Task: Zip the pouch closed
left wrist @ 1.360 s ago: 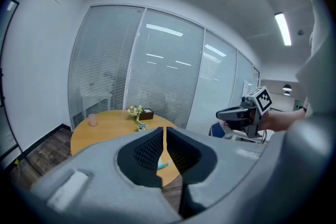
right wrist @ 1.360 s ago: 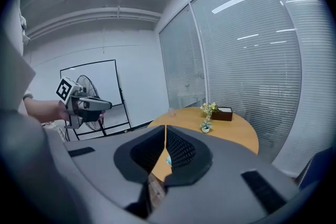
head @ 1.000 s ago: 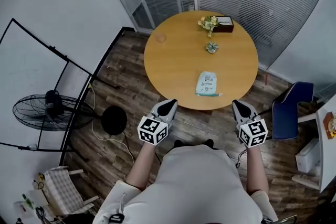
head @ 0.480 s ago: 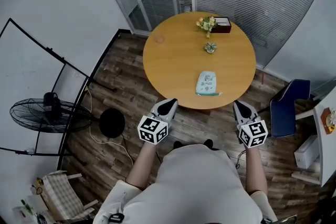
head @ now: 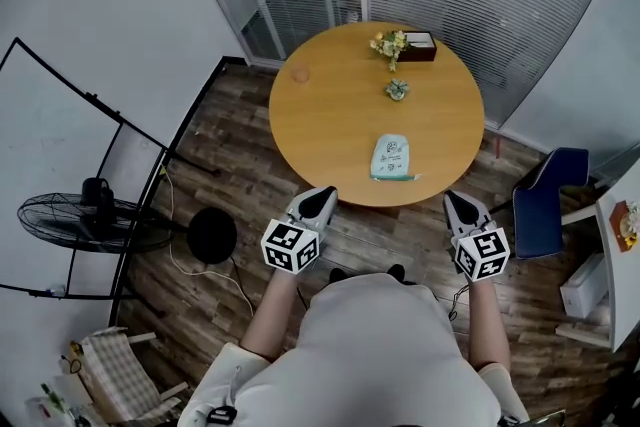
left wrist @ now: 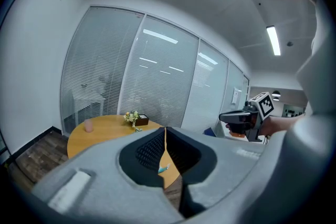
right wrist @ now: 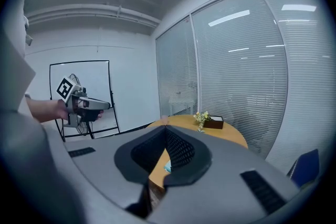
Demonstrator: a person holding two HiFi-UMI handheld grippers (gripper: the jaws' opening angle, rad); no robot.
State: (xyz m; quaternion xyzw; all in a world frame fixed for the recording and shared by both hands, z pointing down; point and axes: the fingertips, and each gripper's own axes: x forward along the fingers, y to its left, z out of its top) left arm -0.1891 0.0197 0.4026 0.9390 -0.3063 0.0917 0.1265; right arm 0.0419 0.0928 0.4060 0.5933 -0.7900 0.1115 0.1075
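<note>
Person (head: 372, 355) is wearing a white short-sleeved top (head: 400, 315) | left tool (head: 320, 199) and right tool (head: 454, 203) are showing grey bodies, black-and-white marker cubes

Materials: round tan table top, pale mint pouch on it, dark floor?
Round tan table top: likely wood or laminate, smooth, even satin colour. Pale mint pouch: seemingly soft fabric or plastic, printed; too small to settle. Dark floor: wood-look planks, visible seams.
</note>
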